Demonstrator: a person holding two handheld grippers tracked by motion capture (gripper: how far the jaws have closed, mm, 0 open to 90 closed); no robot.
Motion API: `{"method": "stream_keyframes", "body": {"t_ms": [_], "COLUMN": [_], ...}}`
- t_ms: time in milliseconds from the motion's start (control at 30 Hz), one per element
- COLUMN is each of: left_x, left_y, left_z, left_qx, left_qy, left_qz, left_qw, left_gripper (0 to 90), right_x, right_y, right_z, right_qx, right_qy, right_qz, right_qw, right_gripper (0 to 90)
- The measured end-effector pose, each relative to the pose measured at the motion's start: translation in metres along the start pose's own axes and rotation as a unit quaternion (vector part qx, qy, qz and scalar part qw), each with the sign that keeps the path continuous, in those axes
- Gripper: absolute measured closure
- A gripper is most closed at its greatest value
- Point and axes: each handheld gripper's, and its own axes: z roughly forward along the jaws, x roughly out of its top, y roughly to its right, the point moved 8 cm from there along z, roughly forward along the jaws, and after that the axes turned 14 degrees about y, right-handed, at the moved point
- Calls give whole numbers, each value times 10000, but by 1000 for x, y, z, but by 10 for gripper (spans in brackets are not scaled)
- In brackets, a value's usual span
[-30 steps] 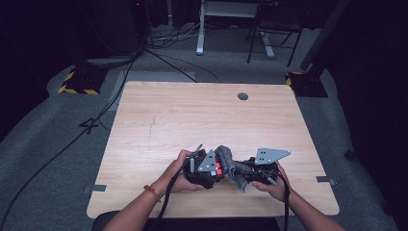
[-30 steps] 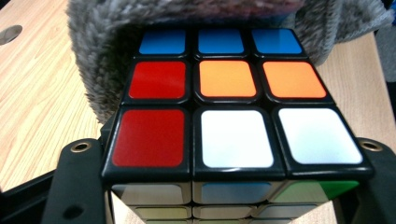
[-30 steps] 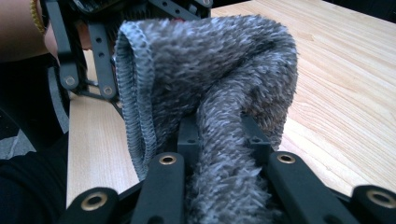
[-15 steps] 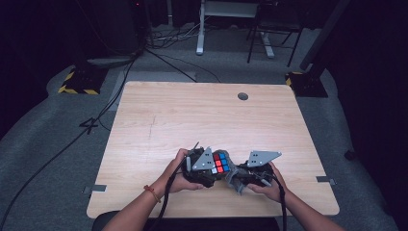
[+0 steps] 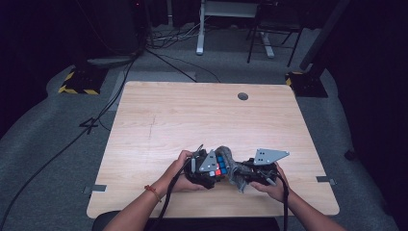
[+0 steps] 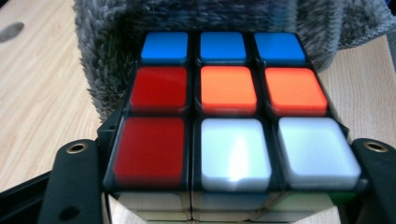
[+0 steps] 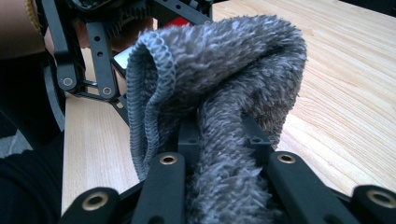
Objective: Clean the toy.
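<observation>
Sitting clamped between the two black jaws of the left claw, a puzzle cube showed one face of rounded, glossy tiles set in black plastic: three blue along the far row, one red and two orange across the middle, one red and two white nearest the camera, with a glare spot on the centre white tile. In the left gripper view the jaws pressed on its near lower corners, left and right. Just behind the cube, and touching its far edge, hung a grey cloth, thick, shaggy and fuzzy, with a knitted hem running along one folded edge. The right claw was clenched on that cloth; in the right gripper view the pile was bunched between its jaws and rose in a folded hump above them.

In the high view cube and cloth lay together near the front edge of the table, slightly right of centre, the cloth draped between the two claws. The left hand came in from the near left, wrapped around its claw, a red band at the wrist. The right hand came in from the near right, gripping its tool with the grey three-cornered plate uppermost. Both claws pointed inward toward each other, almost touching. The table was pale wood-grain laminate, rectangular, with a small dark round hole near its far edge.
</observation>
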Motion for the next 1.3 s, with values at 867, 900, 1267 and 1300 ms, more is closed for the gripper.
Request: {"method": "stream_keyframes", "body": {"t_ms": [867,900,1267,1300], "left_x": [0,0,2,1], "left_y": [3,3,-2,-2], "left_z": [2,3,-2,-1], "left_qx": [62,67,96,83], "left_qy": [-10,-6,136,99], "left_qz": [98,83,-26,-40], "left_qw": [9999,9999,9999,9999], "left_gripper": [334,334,334,334], "right_x": [2,1,-17,-13], "right_y": [-5,-3,6,3], "right_z": [3,3,9,8], "right_qx": [-63,-101,-213,-193], "right_qy": [-57,-96,-487,-393], "right_qz": [-181,-205,-109,-126], "right_qw": [9998,9997,9985,9990], "right_gripper": [753,753,752,752]}}
